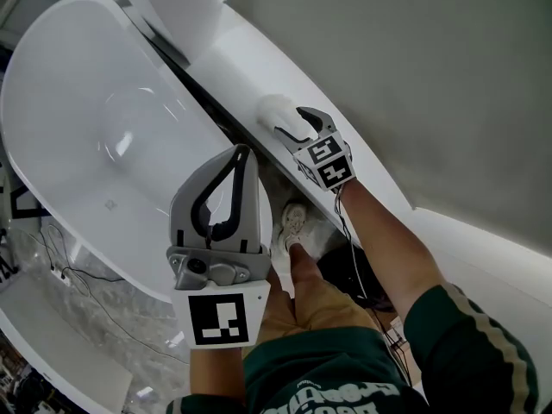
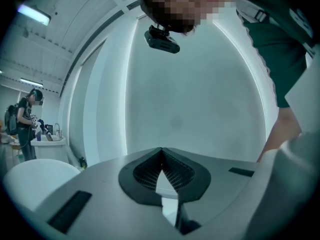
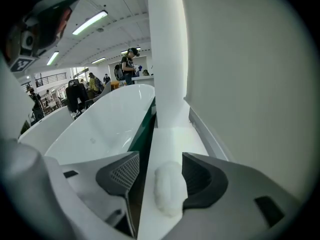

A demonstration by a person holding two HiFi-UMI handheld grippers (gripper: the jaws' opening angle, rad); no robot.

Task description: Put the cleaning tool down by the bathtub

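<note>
1. Right gripper [image 3: 161,156]: the jaws are spread and clasp nothing. The cleaning tool [image 3: 167,189], a white fluffy pad, lies between them on the ledge [image 3: 170,139] beside the bathtub [image 3: 100,124], and rests against the pad of the jaw on the wall side.
2. Left gripper [image 2: 161,151]: the jaws are closed tip to tip on nothing, and the gripper is held up over the tub's near rim.
3. Step in hand, as judged: release is made and withdrawal is due. The gripper is best drawn straight back with the jaws wide, so that the touching jaw does not drag the pad.
4. Edges: the narrow ledge is bounded by a dark gap [image 1: 207,102] on the tub side and the wall [image 1: 414,59] on the other. Open room is found upward and back toward the person.
</note>
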